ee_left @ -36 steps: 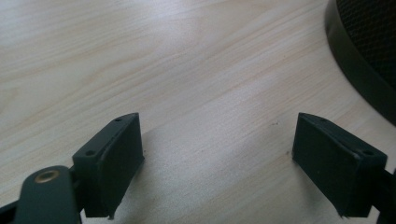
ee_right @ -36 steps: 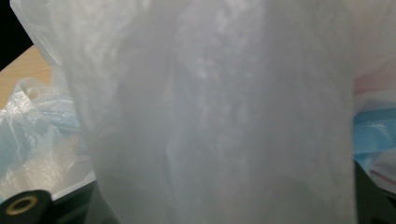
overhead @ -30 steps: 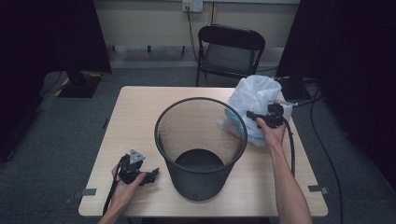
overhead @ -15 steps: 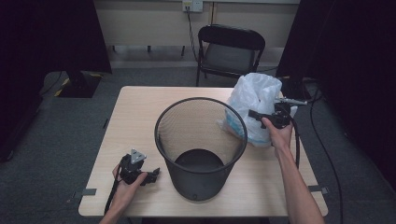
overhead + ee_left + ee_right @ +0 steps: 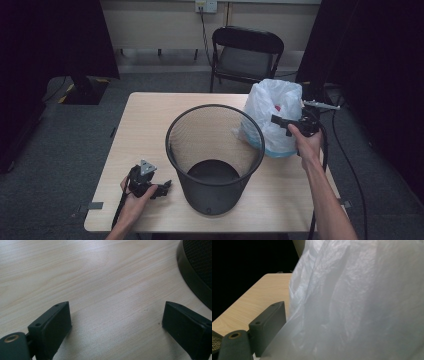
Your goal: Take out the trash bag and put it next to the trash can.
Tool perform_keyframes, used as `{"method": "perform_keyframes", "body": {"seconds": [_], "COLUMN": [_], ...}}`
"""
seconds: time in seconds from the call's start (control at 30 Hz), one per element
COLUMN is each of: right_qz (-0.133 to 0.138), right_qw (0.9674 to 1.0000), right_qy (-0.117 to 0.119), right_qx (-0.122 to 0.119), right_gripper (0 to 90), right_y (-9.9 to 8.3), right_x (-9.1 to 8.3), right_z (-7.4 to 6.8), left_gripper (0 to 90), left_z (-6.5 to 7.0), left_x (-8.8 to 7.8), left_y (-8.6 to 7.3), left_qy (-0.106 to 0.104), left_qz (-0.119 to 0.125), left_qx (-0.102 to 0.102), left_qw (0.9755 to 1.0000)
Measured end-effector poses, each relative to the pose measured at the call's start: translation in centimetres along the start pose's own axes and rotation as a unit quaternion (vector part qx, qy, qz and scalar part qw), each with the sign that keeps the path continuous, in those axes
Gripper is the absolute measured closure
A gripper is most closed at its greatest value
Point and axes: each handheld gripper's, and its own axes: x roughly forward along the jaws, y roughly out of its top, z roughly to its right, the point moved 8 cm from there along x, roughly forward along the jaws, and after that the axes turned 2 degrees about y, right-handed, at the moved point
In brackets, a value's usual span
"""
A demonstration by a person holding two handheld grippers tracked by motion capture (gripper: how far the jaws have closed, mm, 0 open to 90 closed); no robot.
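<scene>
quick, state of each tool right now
left tool: open, nothing between its jaws, low over the table.
right tool: jaws have just been opening, against the white plastic bag, not gripping it.

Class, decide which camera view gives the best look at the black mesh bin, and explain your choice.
The high view: the whole mesh bin stands on the table, with its rim, wall and floor visible. The left gripper view catches only an arc of its black base ring at the right edge. The right gripper view faces the white plastic bag instead.

right tongs [image 5: 278, 121]: risen beside plastic bag [image 5: 272, 112] | jaws just opened wider | bag stands taller
</scene>
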Motion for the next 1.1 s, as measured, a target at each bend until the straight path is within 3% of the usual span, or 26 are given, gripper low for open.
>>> {"method": "perform_keyframes", "body": {"seconds": [0.13,0.33,0.5,0.67,0.77,0.93,1.1], "right_qz": [0.006,0.03,0.031,0.034,0.034,0.026,0.024], "right_qw": [1.0,0.9994,0.9994,0.9994,0.9993,0.999,0.9992], "right_qy": [0.004,0.008,-0.004,-0.006,-0.016,-0.036,-0.031], "right_qx": [-0.004,0.011,0.017,0.007,0.001,0.007,0.011], "right_gripper": [13.1,12.2,12.0,12.0,12.0,12.1,12.1], "right_y": [0.8,2.8,4.2,5.2,5.0,3.3,0.9], "right_x": [-0.7,-2.1,-2.4,-2.7,-3.2,-4.4,-5.4], "right_z": [-0.4,-0.6,-0.9,-1.6,-1.3,0.3,1.1], "left_gripper": [7.9,7.3,6.1,6.1,6.1,6.1,6.1], "left_z": [0.0,0.0,0.1,0.1,0.1,0.1,0.1], "left_x": [0.0,0.0,0.1,0.1,0.1,0.1,0.1], "left_y": [0.0,0.0,0.0,0.0,0.0,0.0,0.0], "left_qy": [0.0,-0.001,-0.001,-0.002,-0.001,-0.002,-0.001], "left_qz": [0.0,-0.001,-0.001,0.0,-0.001,0.0,0.0], "left_qx": [0.0,0.001,0.001,0.001,0.001,0.0,0.0], "left_qw": [1.0,1.0,1.0,1.0,1.0,1.0,1.0]}}
